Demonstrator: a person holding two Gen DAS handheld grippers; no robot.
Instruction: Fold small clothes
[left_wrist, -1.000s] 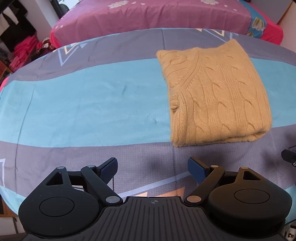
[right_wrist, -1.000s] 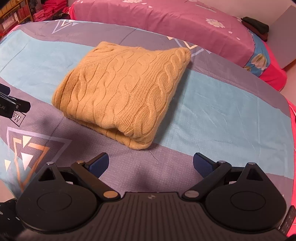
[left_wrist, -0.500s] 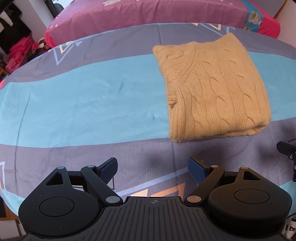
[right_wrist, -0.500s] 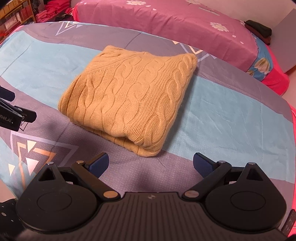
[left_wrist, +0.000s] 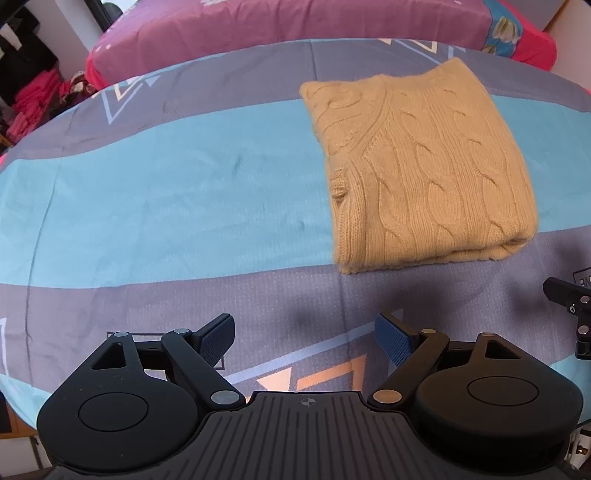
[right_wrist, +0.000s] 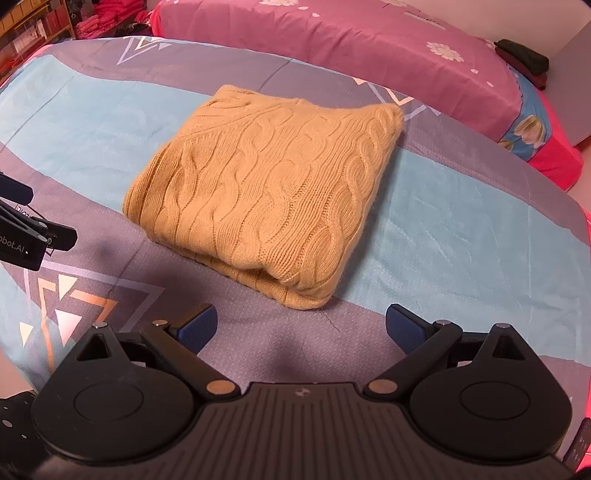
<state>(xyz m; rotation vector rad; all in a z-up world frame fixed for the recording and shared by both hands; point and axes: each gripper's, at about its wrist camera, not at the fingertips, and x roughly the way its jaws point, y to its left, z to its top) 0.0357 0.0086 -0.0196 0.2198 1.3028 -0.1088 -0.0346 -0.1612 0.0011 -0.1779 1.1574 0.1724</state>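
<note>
My left hand-held gripper (left_wrist: 304, 338) was released, its two blue-padded fingers (left_wrist: 393, 341) spread wide with nothing between them, hovering above the grey band of the bedspread (left_wrist: 147, 177) near its front edge. My right hand-held gripper (right_wrist: 301, 326) was equally released, jaws apart and empty, hanging over the same grey band.

The sweater (left_wrist: 417, 162), a tan cable-knit, lay folded into a thick rectangle on the bed, resting mostly on the turquoise stripe with its near edge reaching onto the grey. From my left wrist it sat ahead and to the right, well apart from the fingers; a small loop of knit poked out along its left edge. From my right wrist the sweater (right_wrist: 266, 188) lay just ahead and slightly left of centre, its doubled fold facing me, near the fingertips but not touching them.

Part of my right tool showed at the right border of the left view, and part of my left tool at the left border of the right view. Behind the bedspread stretched a pink floral pillow (right_wrist: 369, 40), with a dark bundle (right_wrist: 522, 59) lying at its far right end
</note>
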